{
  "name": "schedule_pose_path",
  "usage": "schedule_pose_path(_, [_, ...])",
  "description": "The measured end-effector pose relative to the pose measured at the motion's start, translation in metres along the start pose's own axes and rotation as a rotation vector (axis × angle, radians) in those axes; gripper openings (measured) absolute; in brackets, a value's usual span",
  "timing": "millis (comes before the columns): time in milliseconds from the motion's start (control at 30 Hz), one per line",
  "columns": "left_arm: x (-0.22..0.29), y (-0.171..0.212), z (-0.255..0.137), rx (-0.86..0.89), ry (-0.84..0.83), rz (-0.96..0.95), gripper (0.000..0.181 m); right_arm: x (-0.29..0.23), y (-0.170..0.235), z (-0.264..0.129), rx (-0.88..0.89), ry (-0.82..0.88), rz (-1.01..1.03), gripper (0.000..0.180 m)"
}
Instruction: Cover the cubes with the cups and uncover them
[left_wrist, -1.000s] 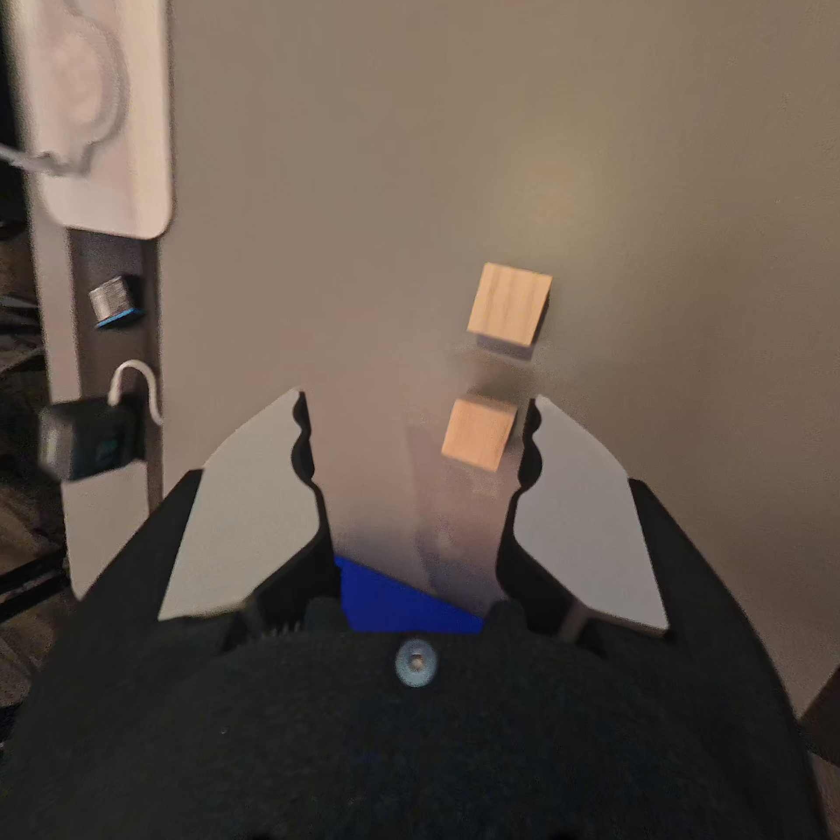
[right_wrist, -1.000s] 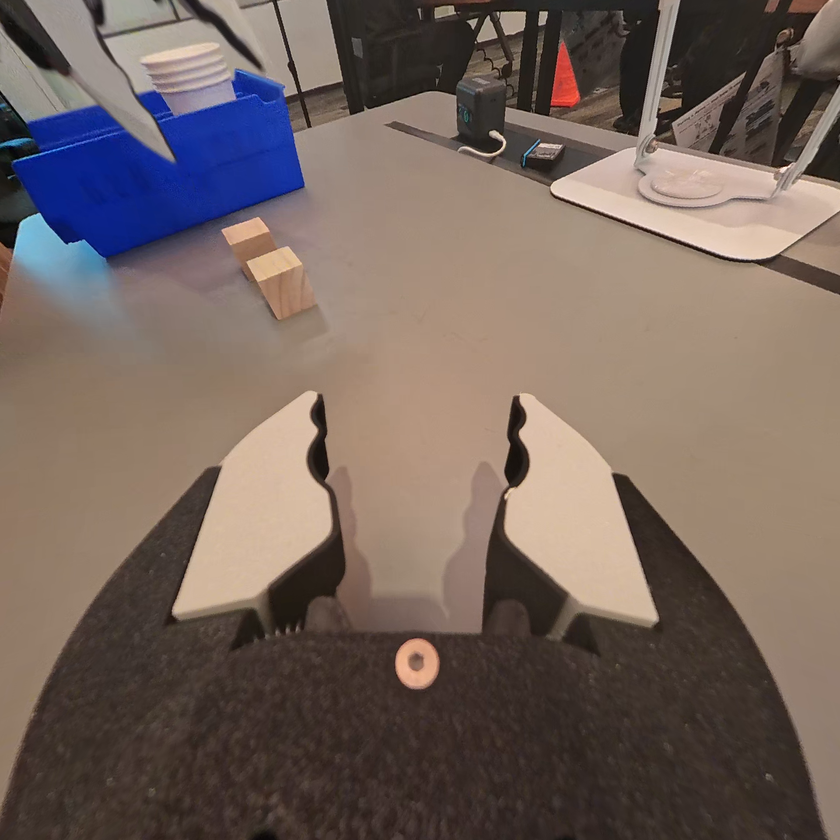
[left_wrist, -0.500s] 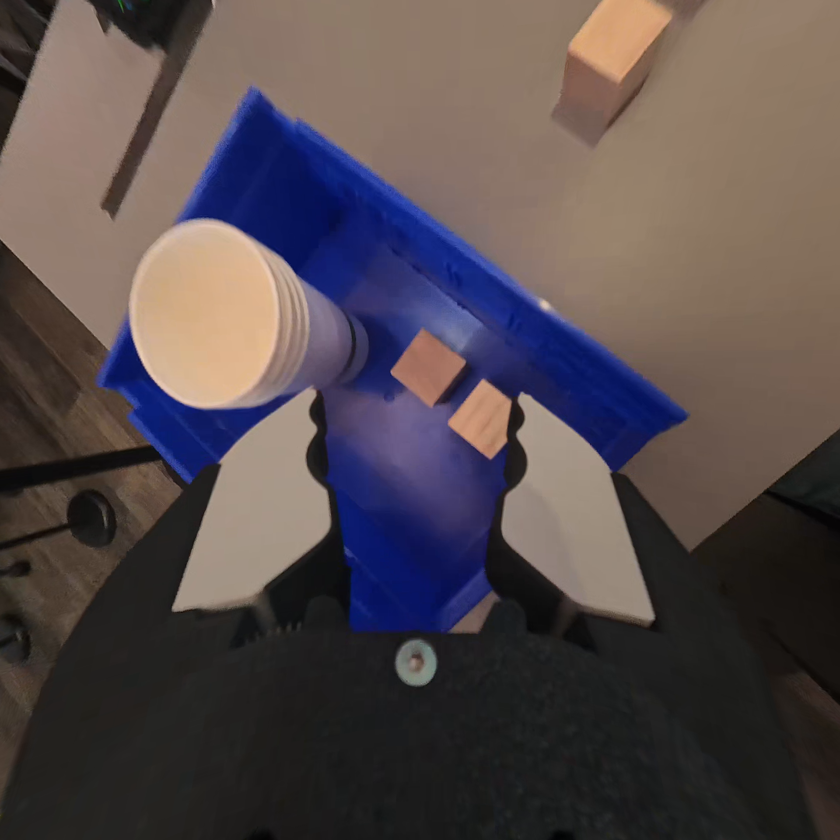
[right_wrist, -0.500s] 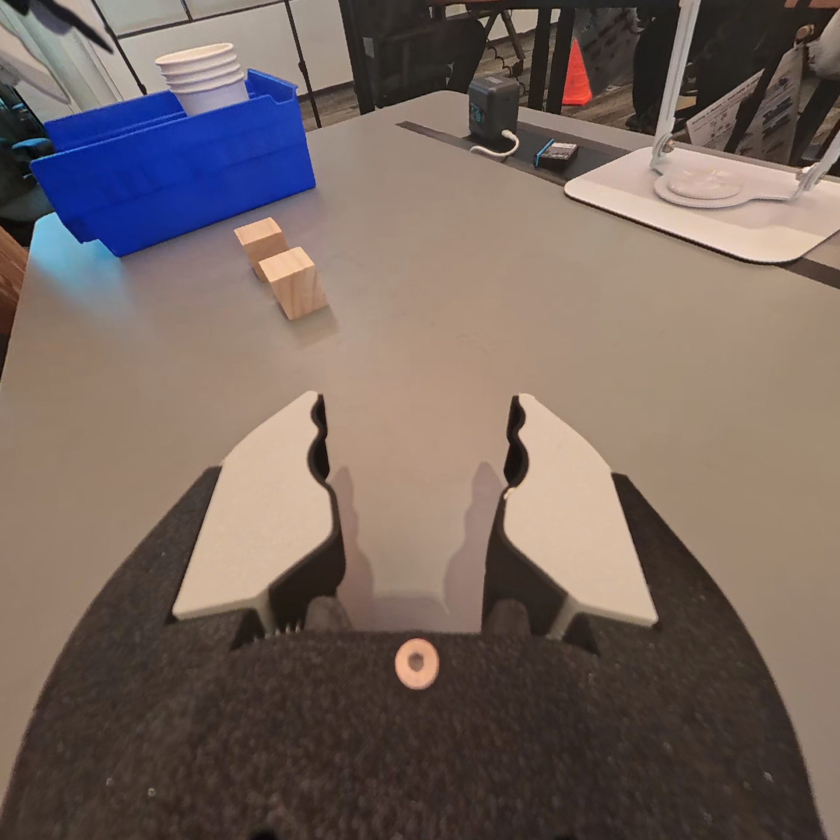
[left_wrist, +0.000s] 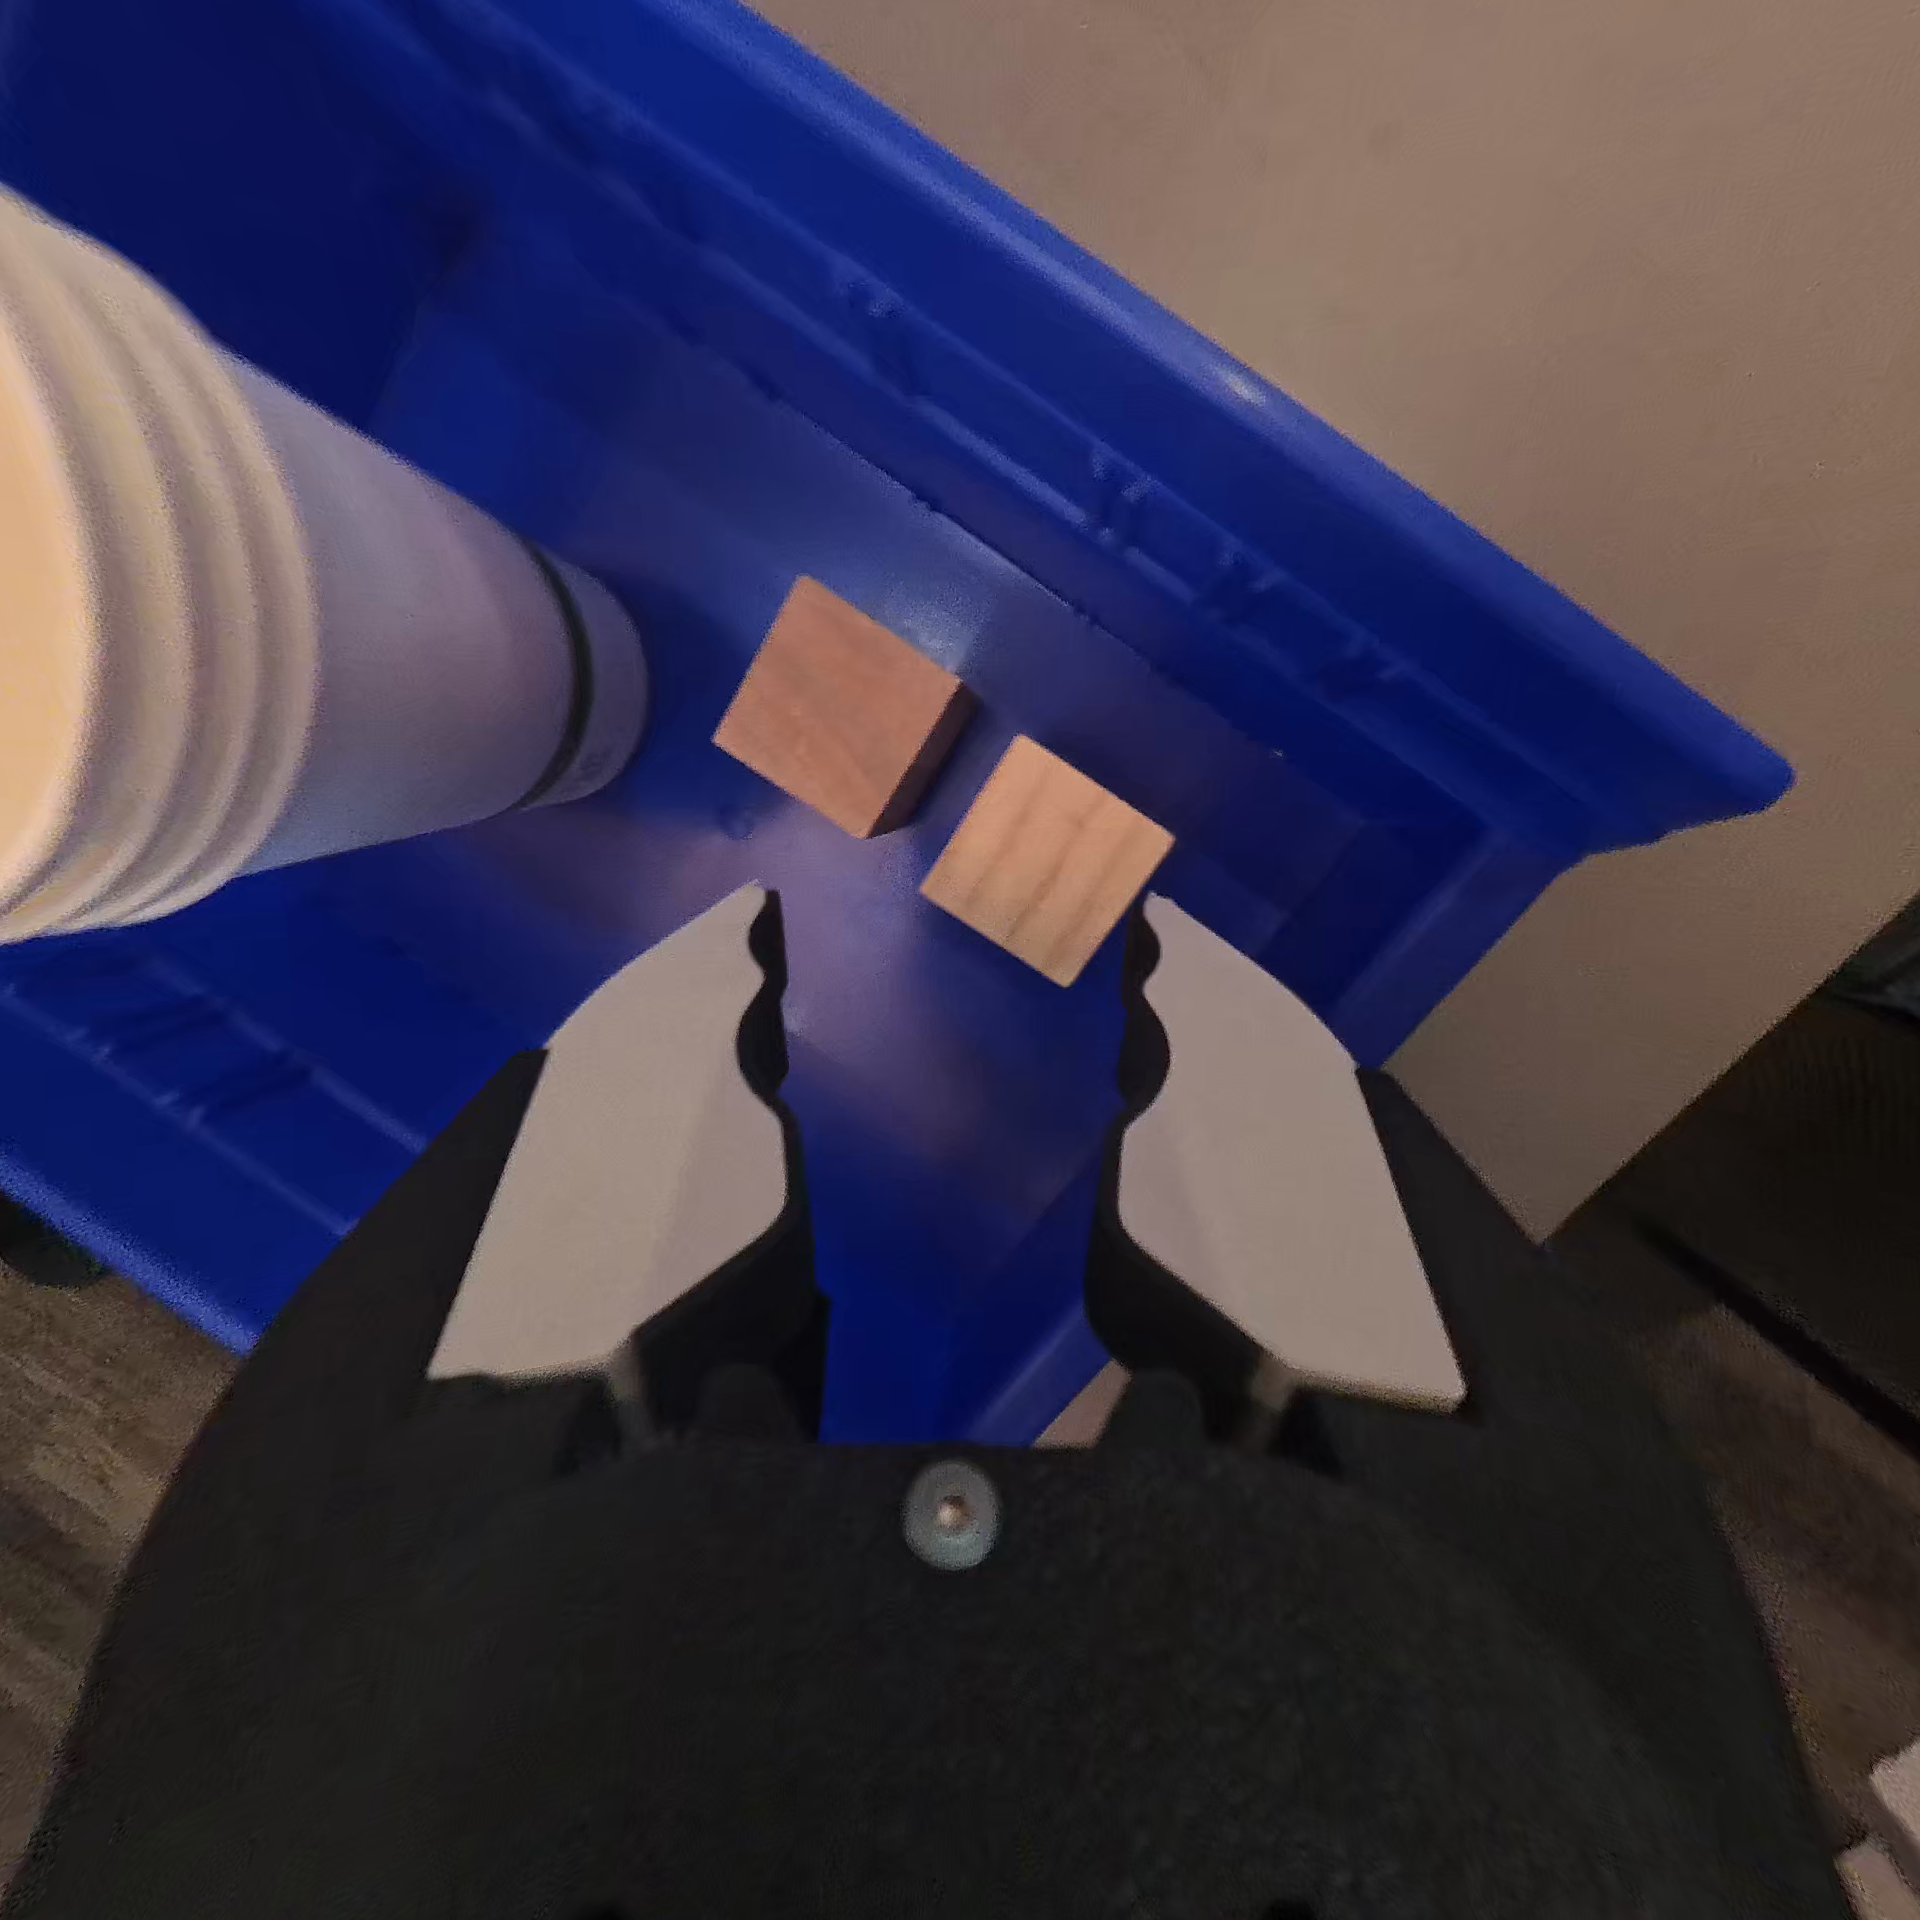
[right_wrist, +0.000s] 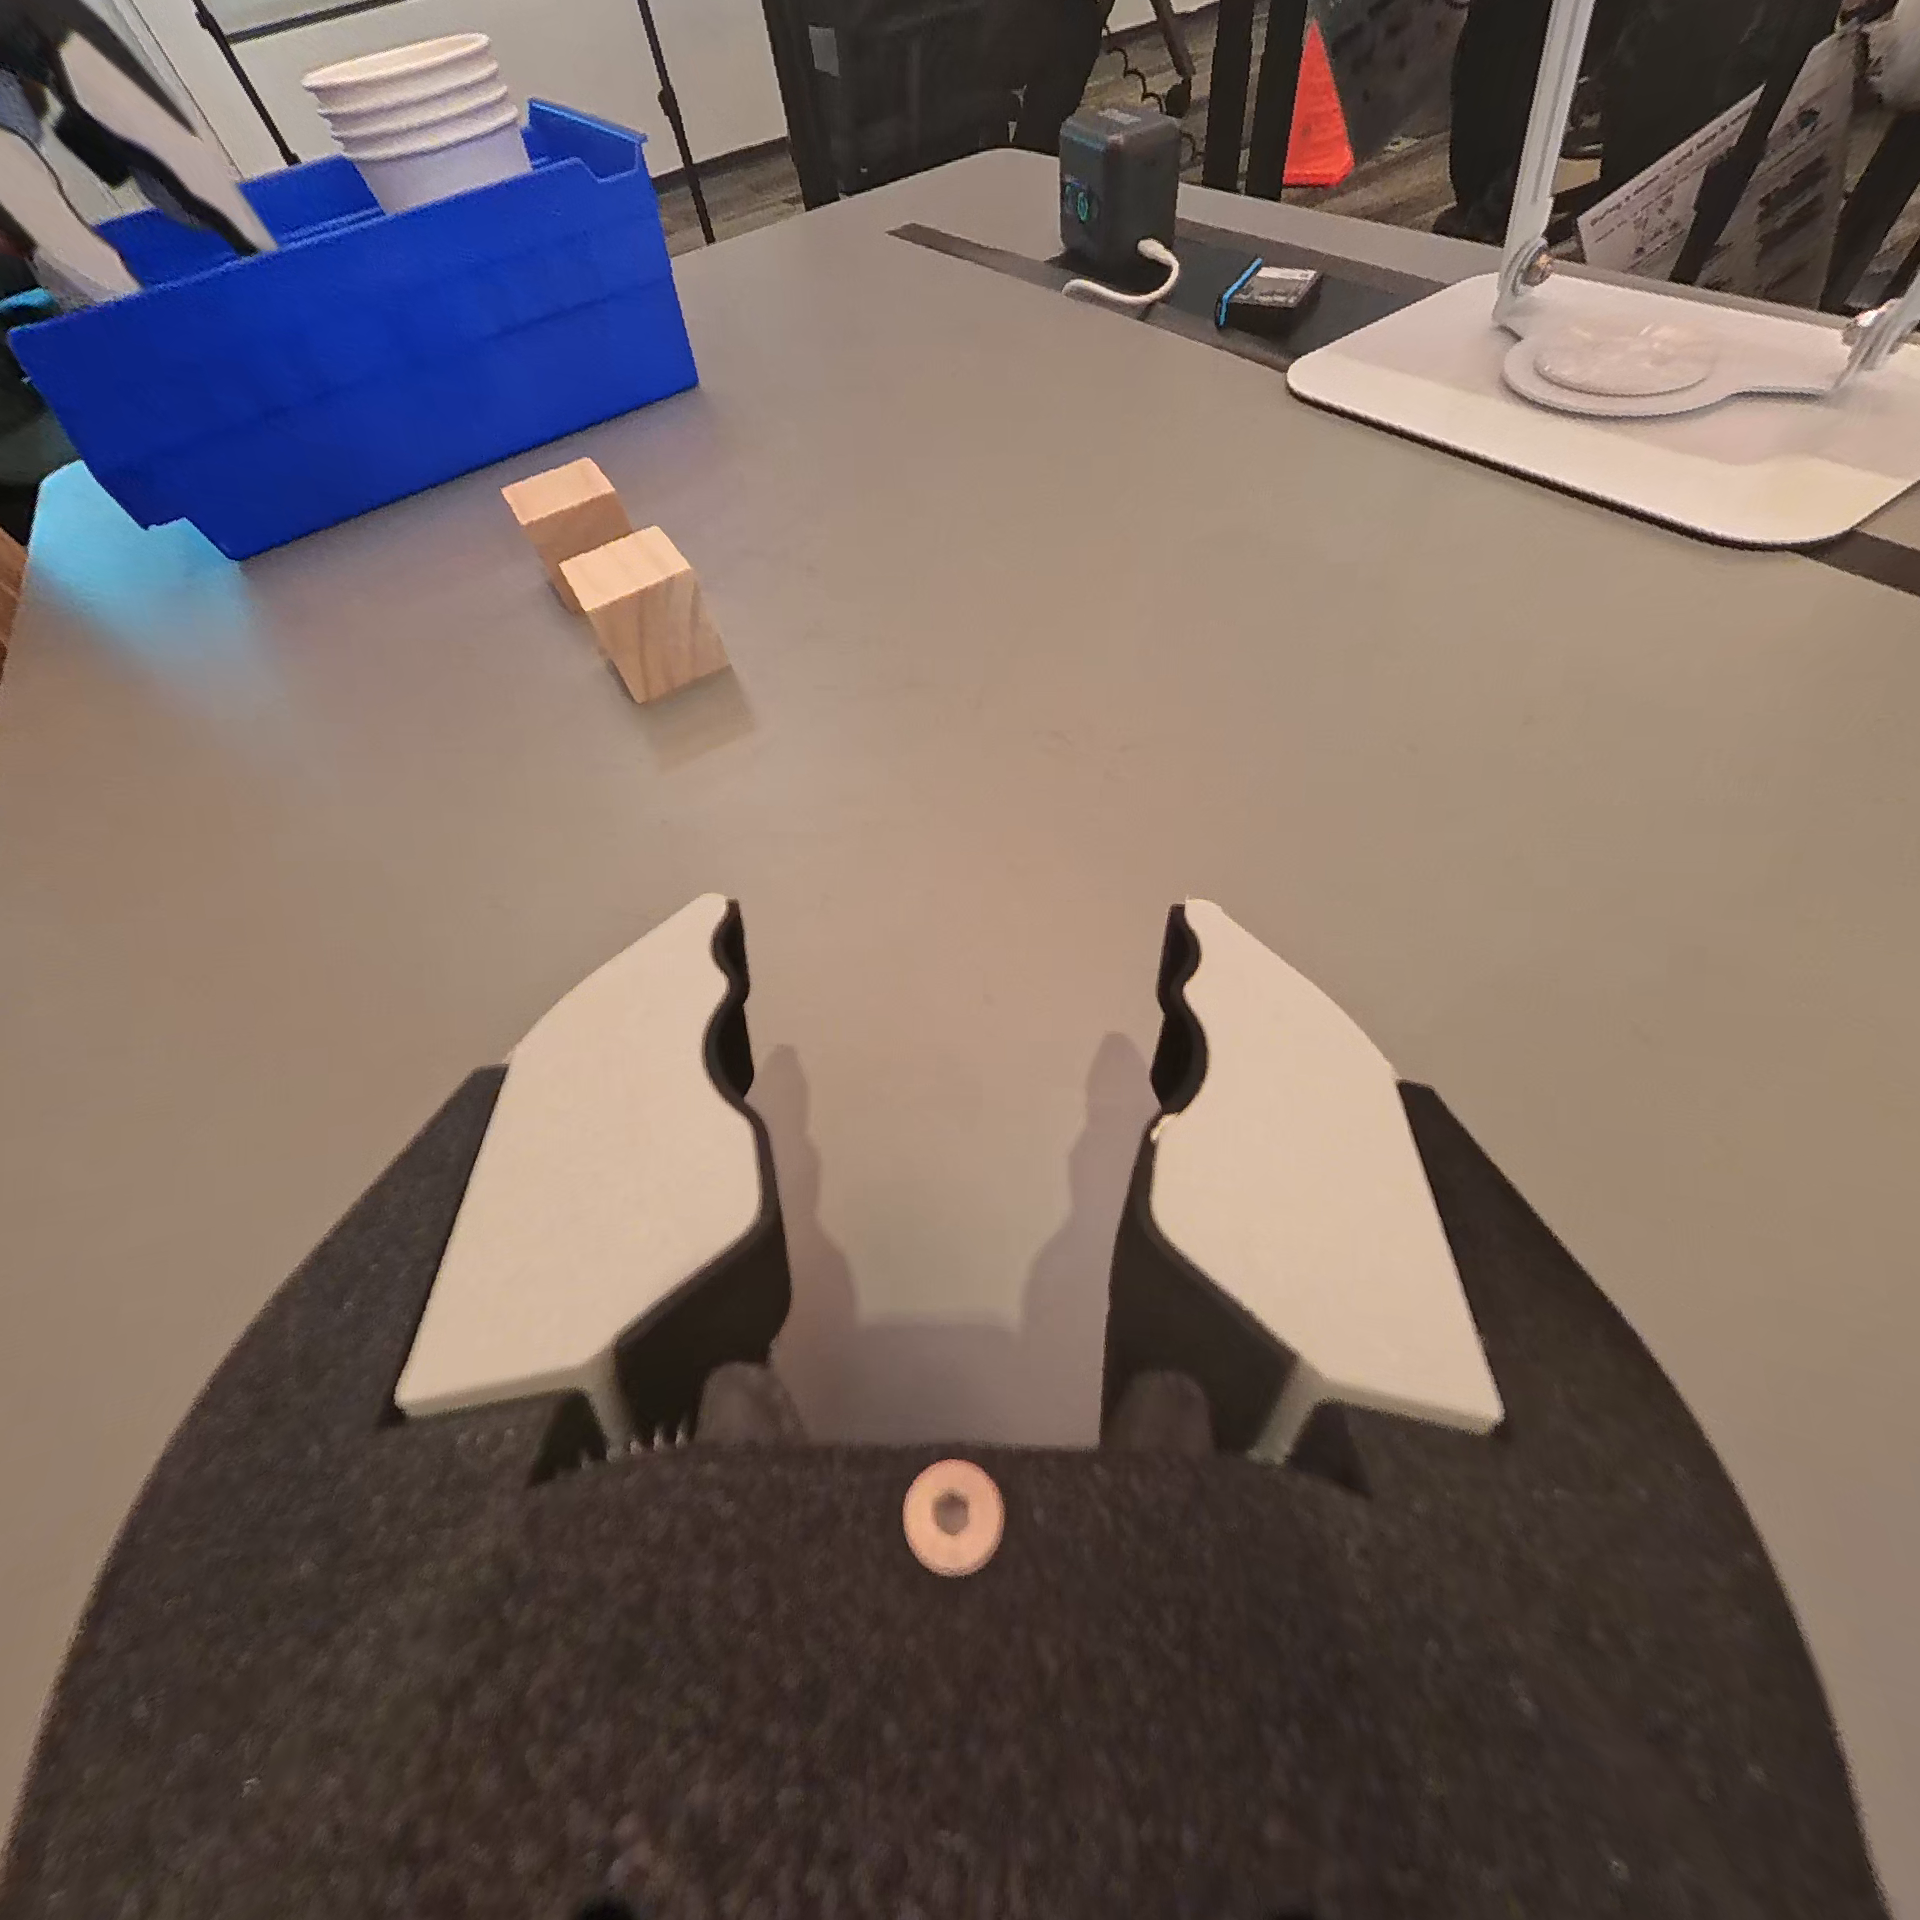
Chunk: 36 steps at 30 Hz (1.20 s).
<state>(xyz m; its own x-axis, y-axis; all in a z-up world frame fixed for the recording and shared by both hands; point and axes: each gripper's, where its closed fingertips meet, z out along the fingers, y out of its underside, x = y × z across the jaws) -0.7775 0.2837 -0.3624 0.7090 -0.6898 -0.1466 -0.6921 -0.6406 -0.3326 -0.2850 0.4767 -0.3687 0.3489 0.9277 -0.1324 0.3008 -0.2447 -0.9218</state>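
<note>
Cubes (left_wrist: 1044, 857) lie in the blue bin (left_wrist: 1299, 582) at frame centre, beside stacked cups (left_wrist: 260, 665) at left, so the empty, spread left gripper (left_wrist: 951, 909) should straddle one squarely; the right gripper (right_wrist: 956, 914) idles, parted.

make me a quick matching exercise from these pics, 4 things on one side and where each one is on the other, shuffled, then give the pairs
Things
1. stack of paper cups
2. two wooden cubes on the table
3. left gripper
4. right gripper

Places
A. low over bare grey table, open, nothing between its fingers
B. standing in the blue bin at one end
C. above the bin's inside, open, pointing down at two cubes lying there
D. on the tabletop just outside the bin's long wall

Pairs: 1-B, 2-D, 3-C, 4-A
</note>
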Motion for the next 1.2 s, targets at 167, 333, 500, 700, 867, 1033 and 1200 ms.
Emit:
schedule_pose_path(167, [0.017,0.005,0.017,-0.092,0.053,0.111,0.054,0.001,0.002,0.001,-0.01,-0.001,0.002,0.075])
schedule_pose_path(333, [0.017,0.014,0.032,-0.187,0.044,0.175,0.052,0.001,0.002,0.001,-0.008,0.001,0.002,0.075])
schedule_pose_path(500, [0.015,0.019,0.041,-0.237,0.023,0.199,0.049,0.002,0.001,0.0,0.0,0.003,0.007,0.075])
schedule_pose_path(700, [-0.012,0.003,-0.01,-0.199,-0.045,0.066,0.048,0.002,-0.004,-0.002,0.029,-0.016,0.032,0.075])
schedule_pose_path(867, [-0.011,-0.111,-0.057,-0.043,-0.124,0.059,0.048,0.0,-0.005,-0.002,0.033,-0.028,0.034,0.075])
schedule_pose_path(1033, [0.048,-0.246,-0.006,-0.014,-0.054,0.225,0.048,0.001,-0.004,-0.003,0.027,-0.02,0.021,0.075])
schedule_pose_path(1200, [0.112,-0.328,0.074,-0.04,0.105,0.369,0.048,0.003,-0.006,-0.008,0.028,-0.012,-0.004,0.075])
